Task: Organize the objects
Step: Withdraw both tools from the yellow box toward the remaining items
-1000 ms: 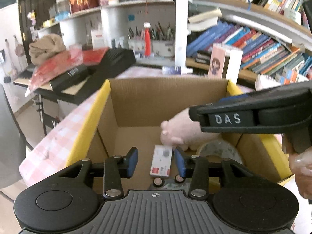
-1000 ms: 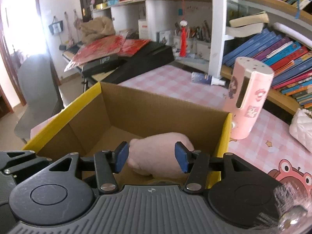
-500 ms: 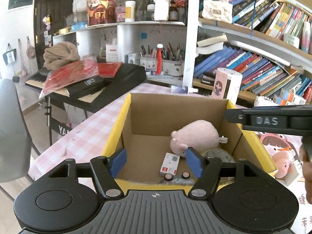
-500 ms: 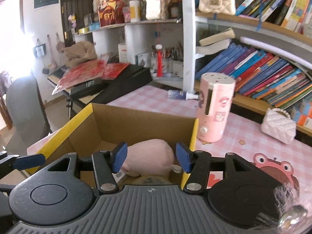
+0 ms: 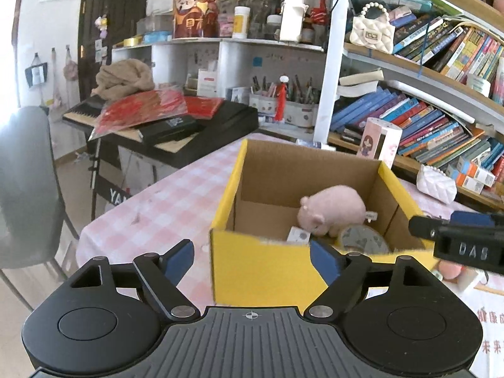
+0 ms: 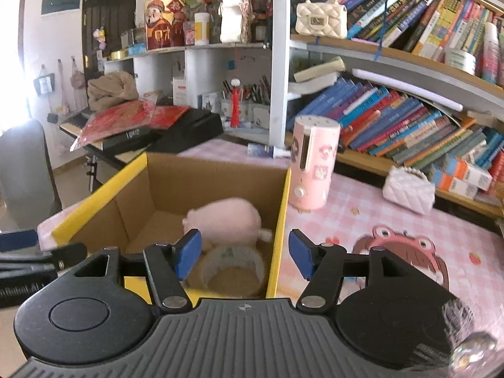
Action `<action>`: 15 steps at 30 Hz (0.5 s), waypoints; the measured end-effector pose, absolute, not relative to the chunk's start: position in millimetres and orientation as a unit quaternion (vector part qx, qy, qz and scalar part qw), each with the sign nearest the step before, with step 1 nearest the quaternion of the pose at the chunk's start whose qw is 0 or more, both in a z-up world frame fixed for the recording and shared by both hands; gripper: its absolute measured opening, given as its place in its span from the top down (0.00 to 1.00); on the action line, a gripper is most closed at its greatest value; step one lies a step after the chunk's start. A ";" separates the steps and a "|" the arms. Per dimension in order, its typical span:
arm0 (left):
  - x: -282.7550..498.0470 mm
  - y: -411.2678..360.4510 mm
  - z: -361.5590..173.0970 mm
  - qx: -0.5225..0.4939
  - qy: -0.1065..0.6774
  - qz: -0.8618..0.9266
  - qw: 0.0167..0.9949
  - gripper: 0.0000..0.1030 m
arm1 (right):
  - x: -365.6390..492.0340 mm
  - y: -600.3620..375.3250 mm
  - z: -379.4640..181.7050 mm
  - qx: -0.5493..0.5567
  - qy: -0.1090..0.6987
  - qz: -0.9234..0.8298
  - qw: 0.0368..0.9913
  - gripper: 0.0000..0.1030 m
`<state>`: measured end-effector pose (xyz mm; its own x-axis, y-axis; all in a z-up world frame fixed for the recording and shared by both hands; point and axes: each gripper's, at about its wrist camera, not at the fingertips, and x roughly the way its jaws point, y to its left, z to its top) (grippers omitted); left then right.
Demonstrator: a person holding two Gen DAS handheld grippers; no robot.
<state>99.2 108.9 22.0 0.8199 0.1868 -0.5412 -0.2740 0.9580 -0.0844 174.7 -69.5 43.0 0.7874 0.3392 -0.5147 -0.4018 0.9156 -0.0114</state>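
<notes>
A yellow-sided cardboard box (image 5: pixel 261 271) (image 6: pixel 278 208) stands on the pink checked table. Inside it lie a pink plush pig (image 5: pixel 334 209) (image 6: pixel 226 220), a roll of tape (image 5: pixel 362 239) (image 6: pixel 233 266) and a small white card box (image 5: pixel 297 236). My left gripper (image 5: pixel 252 260) is open and empty, in front of the box's near wall. My right gripper (image 6: pixel 244 253) is open and empty, held above the box's right front corner; it also shows at the right of the left wrist view (image 5: pixel 456 242).
A pink cylindrical holder (image 6: pixel 312 163) (image 5: pixel 379 141) stands behind the box. A white quilted purse (image 6: pixel 409 189) lies by the low bookshelf (image 6: pixel 409 132). A pink cartoon mat (image 6: pixel 400 252) covers the table at right. A keyboard with red packets (image 5: pixel 163 119) and a grey chair (image 5: pixel 25 186) are left.
Both grippers have pulled up and back out of the box. The right gripper has let go of the plush pig, which now lies in the box. Both sets of jaws have opened wider.
</notes>
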 end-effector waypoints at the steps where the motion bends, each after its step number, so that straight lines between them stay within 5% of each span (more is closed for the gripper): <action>1: 94.7 109.1 20.9 -0.079 0.276 0.121 0.950 0.19 | 169.1 -68.1 40.4 -0.064 0.264 0.195 0.942 0.39; 15: 38.3 111.2 1.8 -0.074 0.330 0.105 0.935 0.15 | 95.0 -56.7 10.4 -0.088 0.311 0.192 0.927 0.28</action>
